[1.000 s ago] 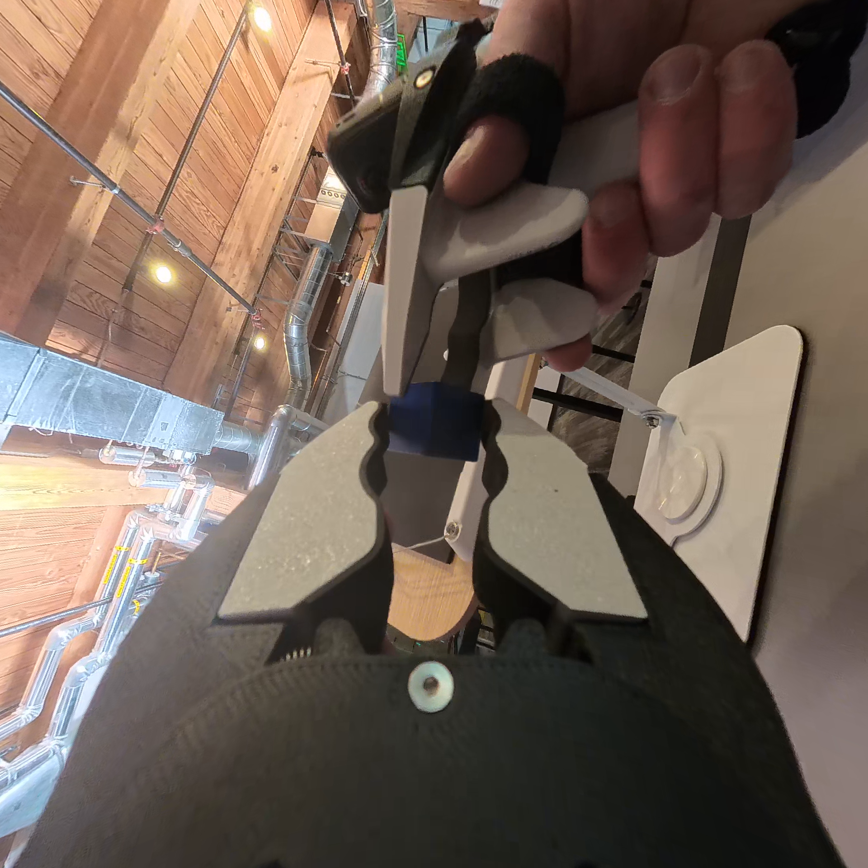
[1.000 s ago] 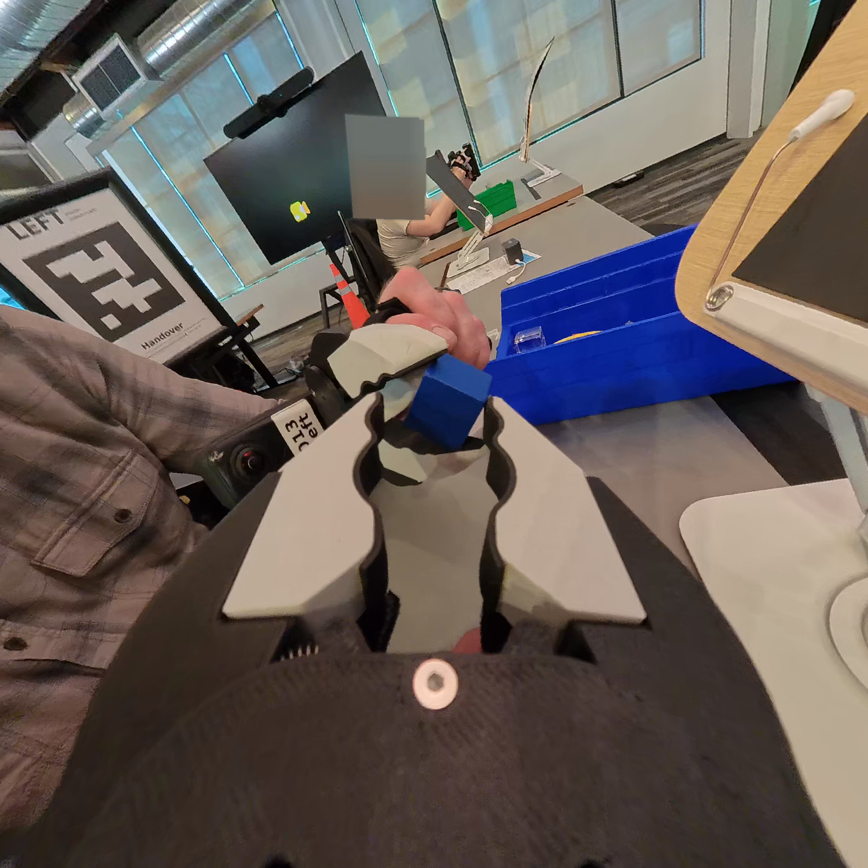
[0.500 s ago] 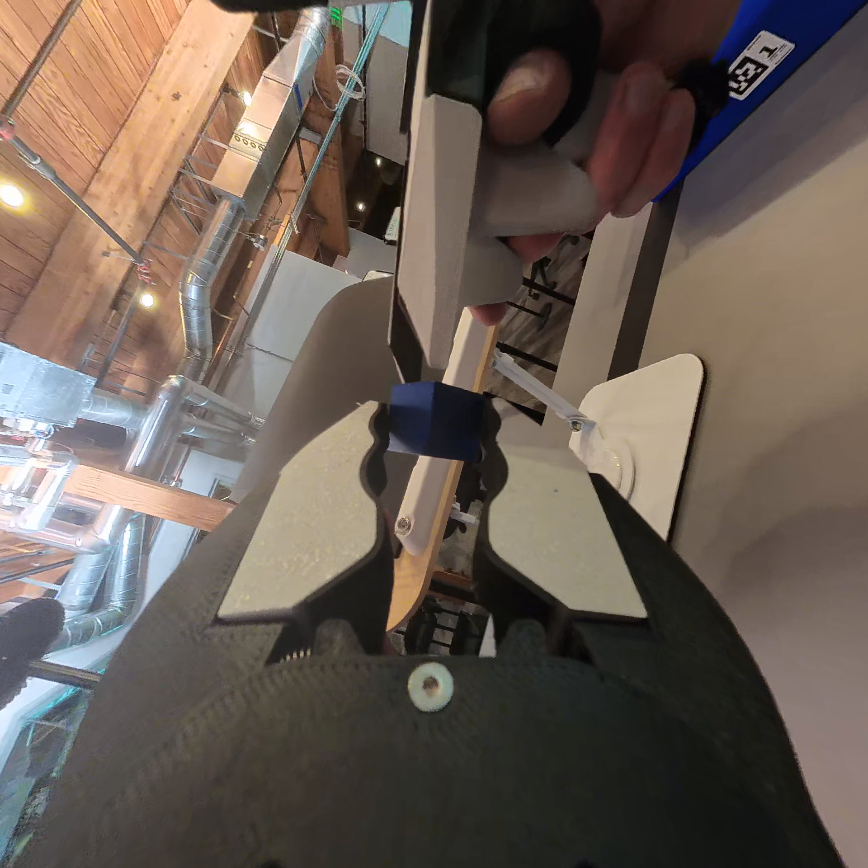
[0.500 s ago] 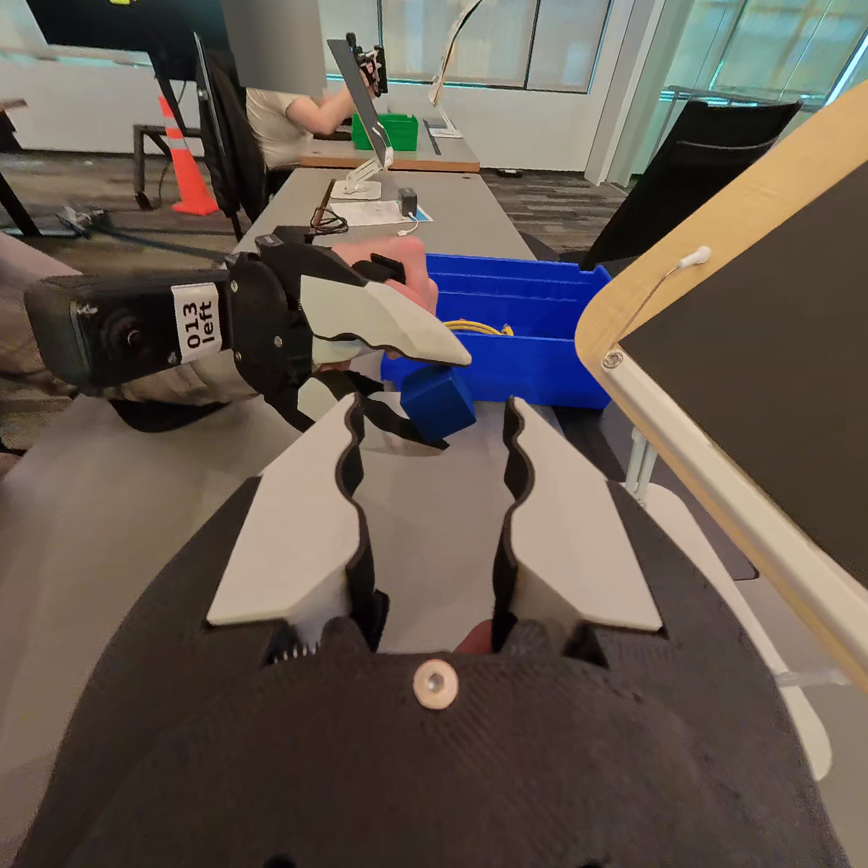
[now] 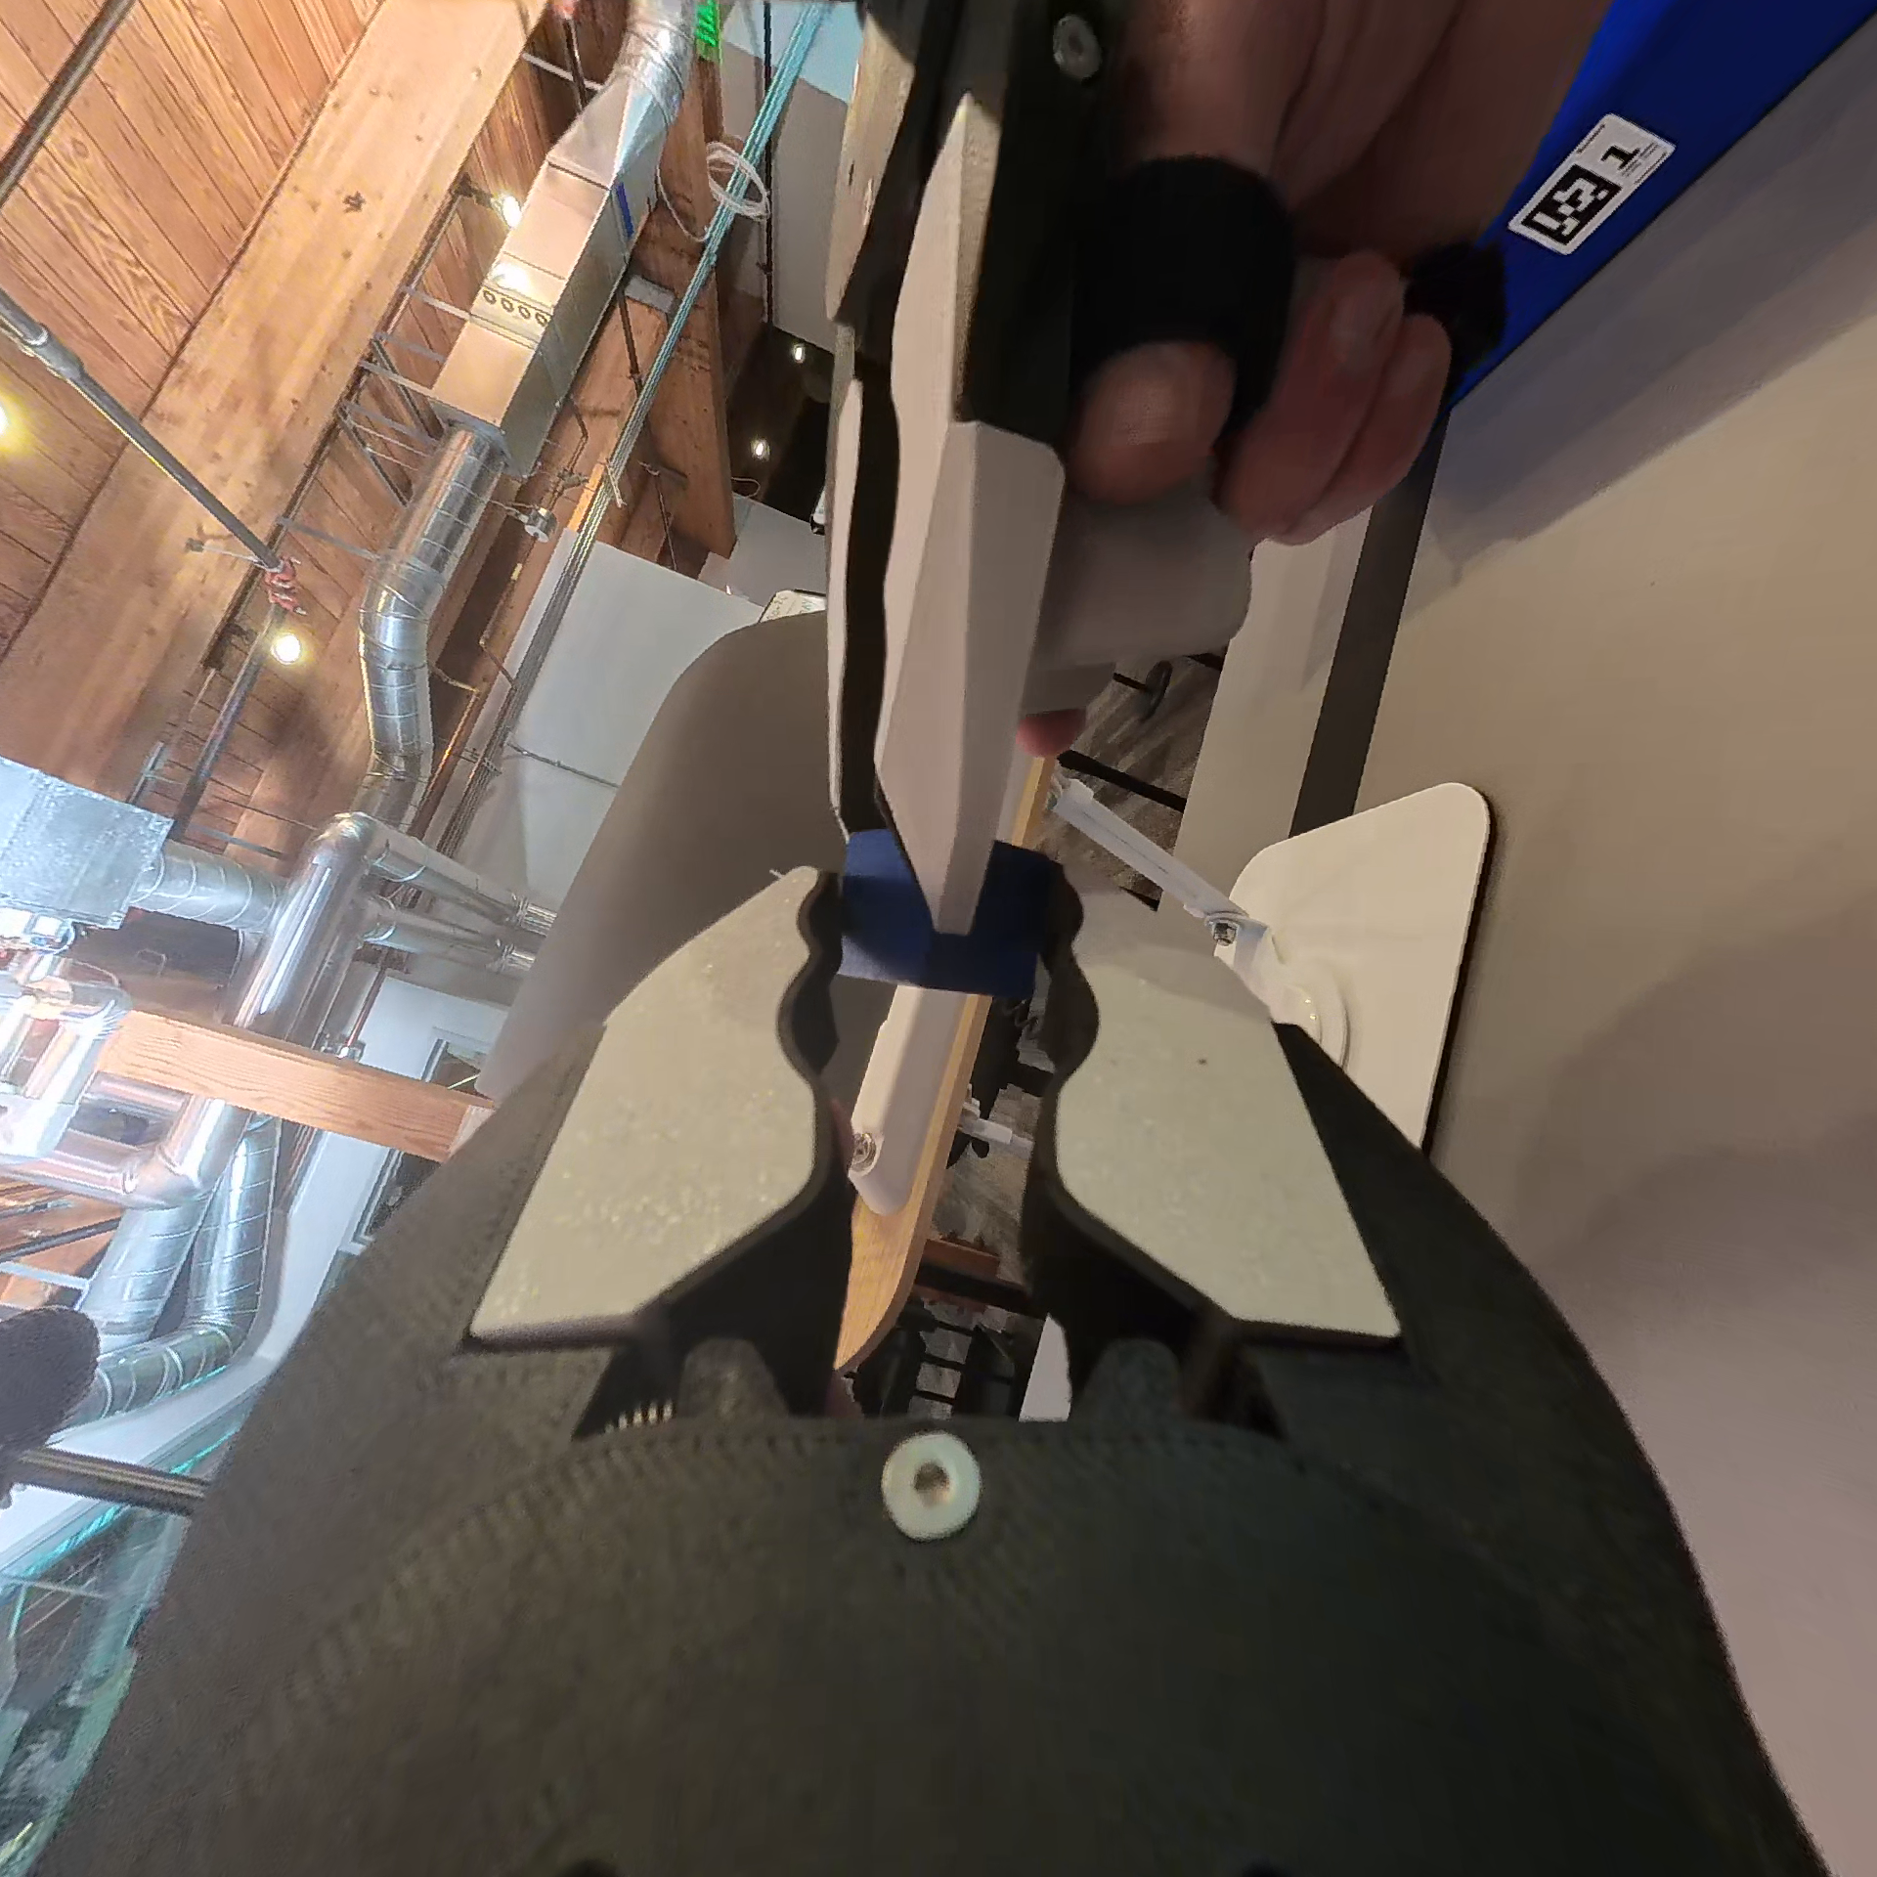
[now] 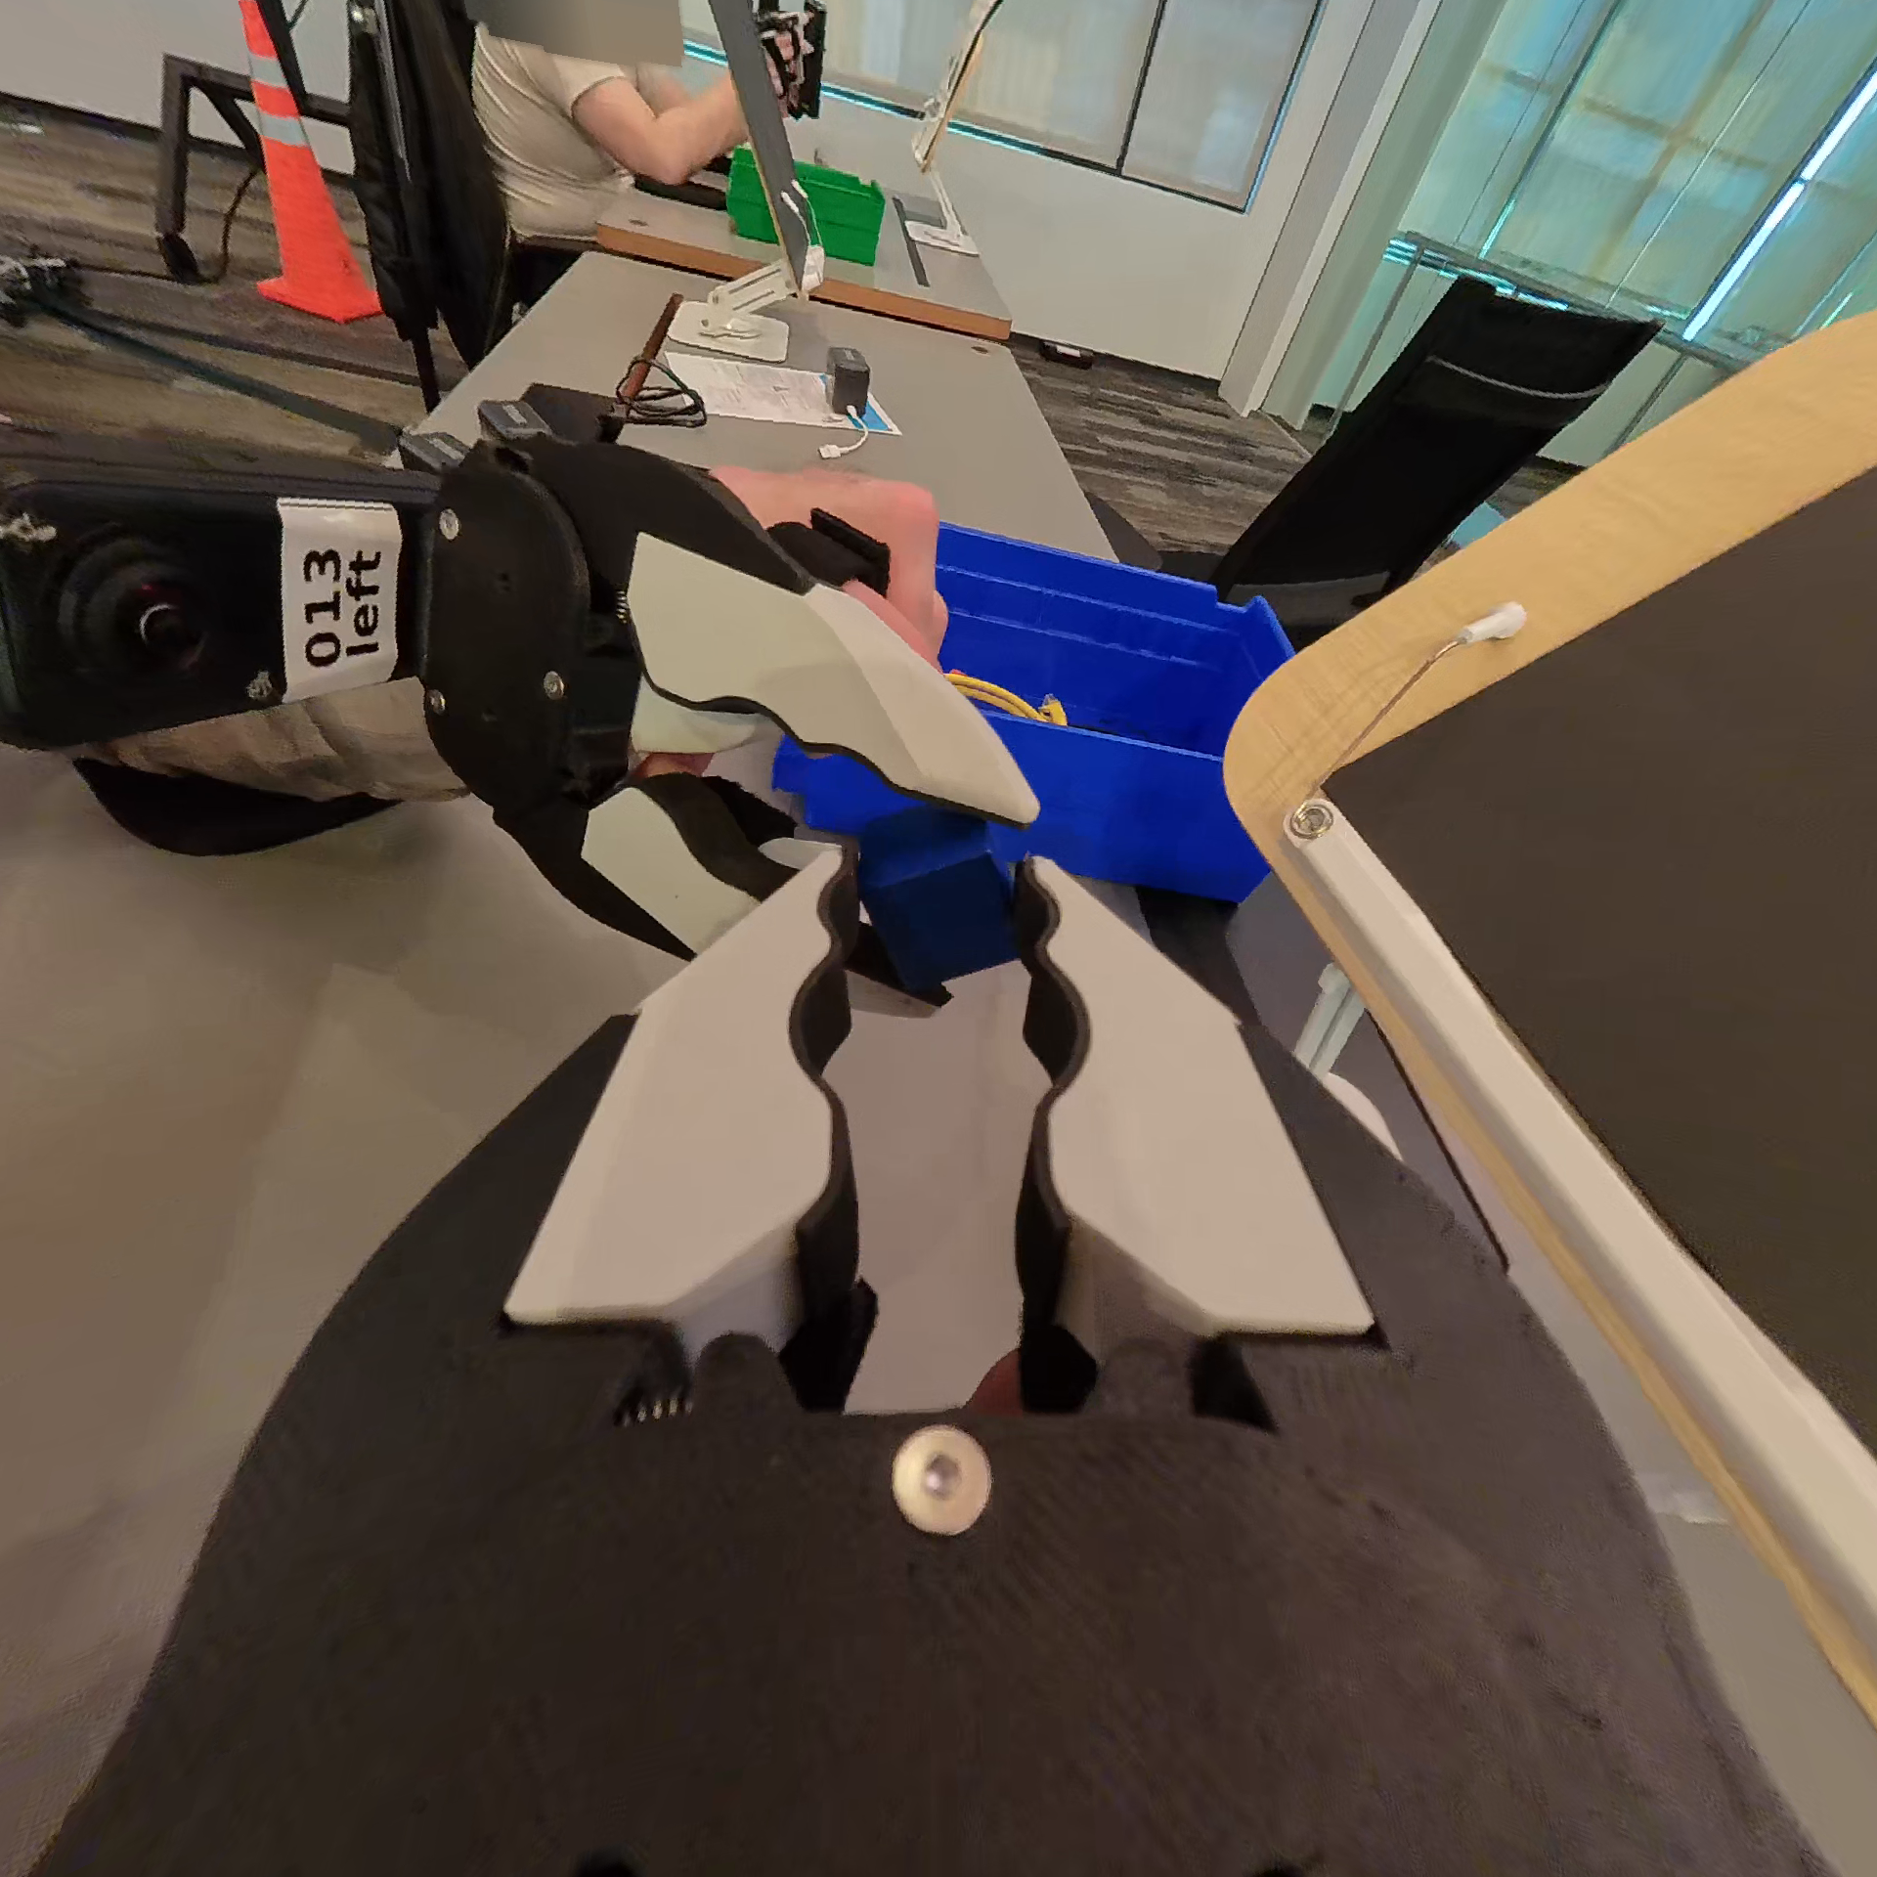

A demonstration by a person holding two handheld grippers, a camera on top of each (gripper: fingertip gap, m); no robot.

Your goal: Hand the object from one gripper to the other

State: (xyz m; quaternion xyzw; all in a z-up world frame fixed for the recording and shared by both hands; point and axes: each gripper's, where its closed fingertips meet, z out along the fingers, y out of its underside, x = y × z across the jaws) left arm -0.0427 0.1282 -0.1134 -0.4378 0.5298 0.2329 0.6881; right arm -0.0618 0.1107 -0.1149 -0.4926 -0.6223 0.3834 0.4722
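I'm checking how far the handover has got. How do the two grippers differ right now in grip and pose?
The left gripper is shut on the blue cube; the right gripper has its fingertips either side of the cube, contact unclear. The left gripper's fingers stand one above the other, the right's side by side. Both have grey fingers on black bodies.

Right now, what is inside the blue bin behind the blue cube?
In the blue bin, behind the blue cube, a yellow cable is visible. The left gripper and bin walls cover the remaining contents.
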